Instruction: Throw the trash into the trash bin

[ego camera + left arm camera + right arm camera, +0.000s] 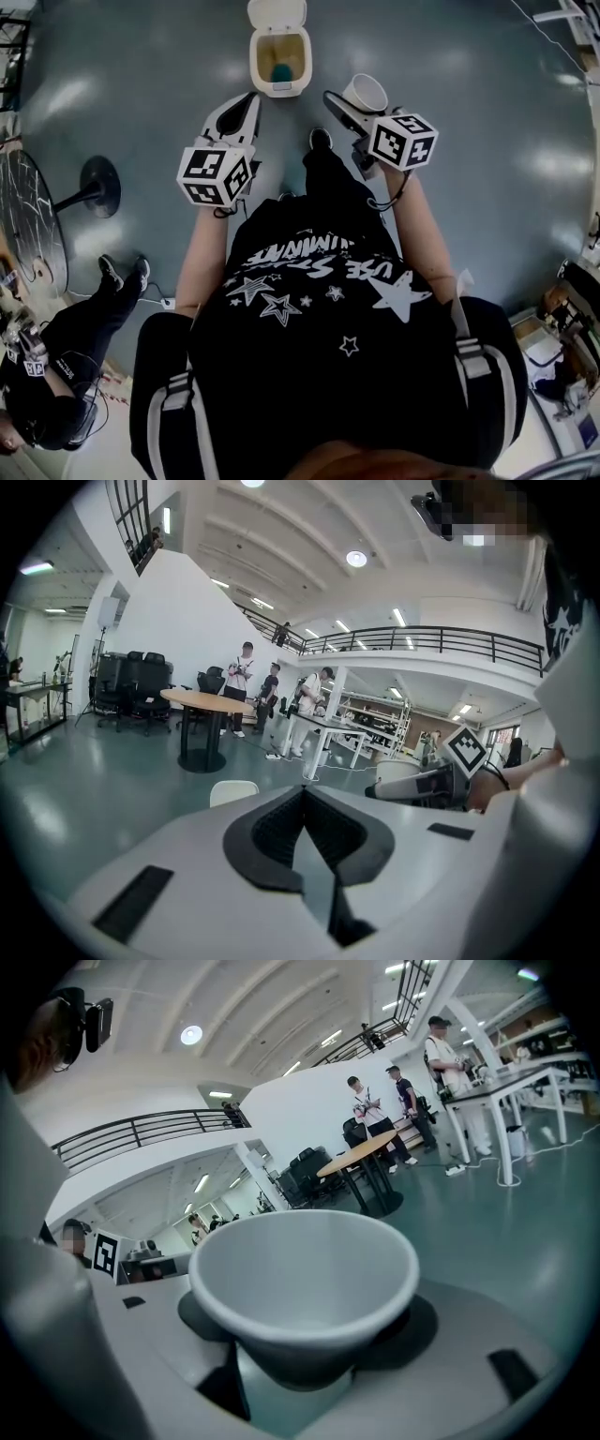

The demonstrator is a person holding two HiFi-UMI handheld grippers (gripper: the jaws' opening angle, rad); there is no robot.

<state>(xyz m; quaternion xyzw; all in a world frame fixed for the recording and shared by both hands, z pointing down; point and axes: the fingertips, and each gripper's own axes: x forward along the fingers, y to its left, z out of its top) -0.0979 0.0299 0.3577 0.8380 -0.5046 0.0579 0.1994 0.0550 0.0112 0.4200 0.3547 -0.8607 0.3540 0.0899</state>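
My right gripper (349, 105) clamps the paper cup (366, 92); my left gripper (248, 105) is closed, empty. The trash bin (278, 58) stands open at twelve o'clock, so I should centre the cup over its mouth before releasing.

In the head view both bare arms are stretched forward, the left forearm (202, 258) and the right forearm (424, 234) side by side. The white, black-padded left gripper (251, 97) is pointed ahead, its jaws closed tip to tip with nothing between them. The matching right gripper (349, 105) is clamped on a white paper cup (367, 92), whose mouth is turned outward.
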